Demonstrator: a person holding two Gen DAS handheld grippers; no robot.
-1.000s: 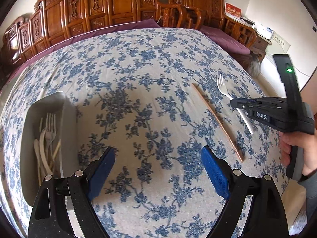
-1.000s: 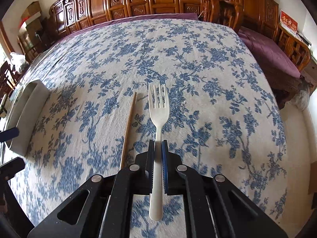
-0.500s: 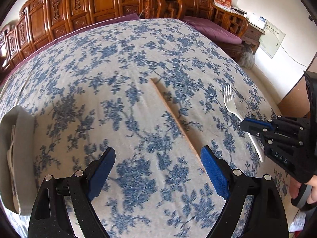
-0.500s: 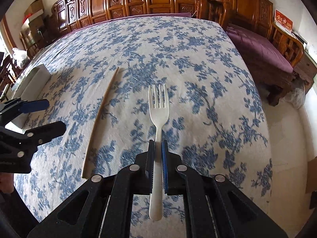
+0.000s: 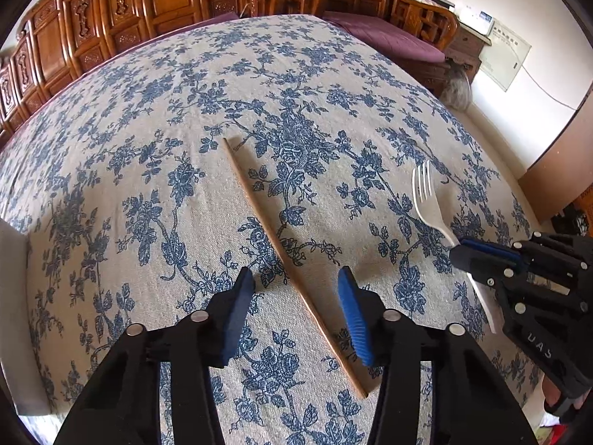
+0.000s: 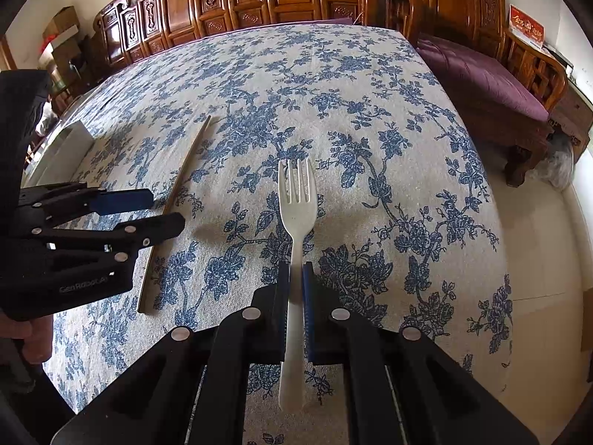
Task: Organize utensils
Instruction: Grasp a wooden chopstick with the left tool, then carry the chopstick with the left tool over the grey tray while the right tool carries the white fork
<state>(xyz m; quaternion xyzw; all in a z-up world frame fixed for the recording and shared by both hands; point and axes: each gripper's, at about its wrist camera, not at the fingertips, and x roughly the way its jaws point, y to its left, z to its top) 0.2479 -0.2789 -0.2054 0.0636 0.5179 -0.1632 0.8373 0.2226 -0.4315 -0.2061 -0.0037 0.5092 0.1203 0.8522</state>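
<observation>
A thin wooden chopstick [image 5: 281, 244] lies on the blue-flowered tablecloth. My left gripper [image 5: 296, 282] is open, its blue pads on either side of the chopstick's near part, low over the cloth. My right gripper [image 6: 295, 274] is shut on the handle of a white plastic fork [image 6: 296, 200], tines pointing away. In the left wrist view the fork [image 5: 426, 200] and right gripper [image 5: 481, 256] are at the right. In the right wrist view the chopstick [image 6: 181, 189] and left gripper [image 6: 155, 211] are at the left.
A white utensil tray [image 6: 70, 141] stands at the table's left edge; only its wall [image 5: 11, 289] shows in the left wrist view. Carved wooden chairs line the far side. A purple-cushioned bench [image 6: 489, 78] stands to the right.
My left gripper has moved right from the tray to straddle the chopstick and has narrowed its opening. The right gripper keeps holding the fork and has shifted slightly.
</observation>
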